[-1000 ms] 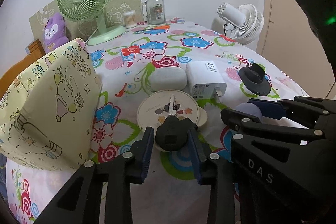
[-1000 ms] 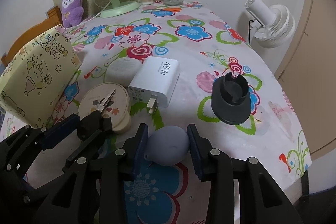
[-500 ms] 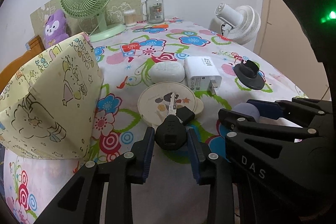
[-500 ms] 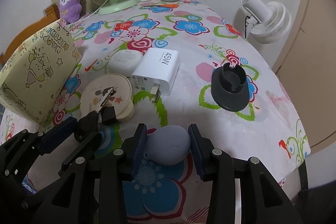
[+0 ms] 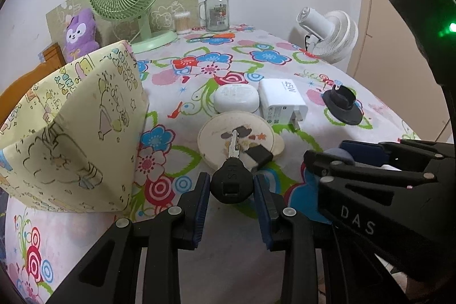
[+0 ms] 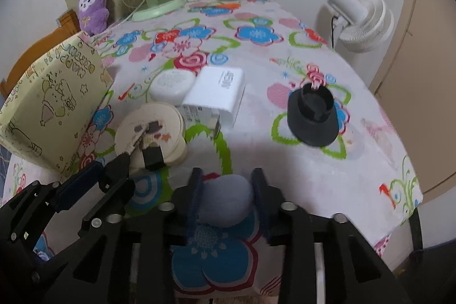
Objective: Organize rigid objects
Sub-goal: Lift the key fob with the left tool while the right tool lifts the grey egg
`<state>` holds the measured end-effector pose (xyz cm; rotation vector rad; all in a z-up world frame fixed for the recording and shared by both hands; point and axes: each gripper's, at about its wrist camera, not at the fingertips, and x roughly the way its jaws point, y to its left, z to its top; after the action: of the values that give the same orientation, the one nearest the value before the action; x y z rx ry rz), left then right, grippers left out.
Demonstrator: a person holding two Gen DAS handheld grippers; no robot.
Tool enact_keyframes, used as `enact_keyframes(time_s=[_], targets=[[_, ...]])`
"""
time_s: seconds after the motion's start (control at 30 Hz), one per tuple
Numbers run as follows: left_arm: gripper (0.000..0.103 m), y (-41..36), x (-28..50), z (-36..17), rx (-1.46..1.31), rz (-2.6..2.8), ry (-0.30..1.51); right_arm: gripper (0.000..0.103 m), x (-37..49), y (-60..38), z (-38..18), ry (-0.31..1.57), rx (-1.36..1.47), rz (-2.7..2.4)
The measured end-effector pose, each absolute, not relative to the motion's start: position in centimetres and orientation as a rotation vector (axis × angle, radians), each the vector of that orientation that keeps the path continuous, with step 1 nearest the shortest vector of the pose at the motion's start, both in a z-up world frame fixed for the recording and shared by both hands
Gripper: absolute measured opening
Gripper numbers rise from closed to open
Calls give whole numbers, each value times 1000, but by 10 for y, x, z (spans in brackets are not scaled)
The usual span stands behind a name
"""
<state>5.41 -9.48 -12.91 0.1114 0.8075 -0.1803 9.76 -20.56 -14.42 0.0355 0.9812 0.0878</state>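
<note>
Left wrist view: your left gripper (image 5: 231, 191) is clamped on the black head of a key (image 5: 231, 184), both blue pads against its sides. The key's metal blade points away over a round cream coaster (image 5: 236, 137), and a small black block (image 5: 258, 155) lies at the coaster's near edge. Beyond sit a white oval case (image 5: 236, 99) and a white charger (image 5: 280, 99) marked 45W, side by side. A black round stand (image 5: 342, 107) rests well to the right on the flowered tablecloth (image 5: 199, 70). A yellow printed gift bag (image 5: 74, 130) stands at left.

Right wrist view: your right gripper (image 6: 226, 194) has its jaws opening around a grey-blue rubber bulb (image 6: 228, 200), which is between the pads at the table's near edge. The left pad looks against it; a sliver of gap shows at the right. The frame is blurred. The key, held by your left gripper, shows at lower left beside the coaster.
</note>
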Motion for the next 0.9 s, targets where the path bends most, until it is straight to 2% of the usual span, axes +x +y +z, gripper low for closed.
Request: enact_keyframes(time_s=[0.1,0.23,0.33,0.43,0.9], targets=[[31,-93,51,-131,118,-176,814,60,93,-203,-146,987,17,86],[31,-93,46,-135,127,-181,818,62,89,-199,-147,1002,-22,63],[31,-93,45,-137,125,-183,822,61,85,-197,-149,1002,-48,46],[31,-93,44,-137,119,-184,819,48,83,-194,-148,993,-41,47],[31,-90,48,-119,109,-175,779,47,85,-191,-130,947,-23,50]])
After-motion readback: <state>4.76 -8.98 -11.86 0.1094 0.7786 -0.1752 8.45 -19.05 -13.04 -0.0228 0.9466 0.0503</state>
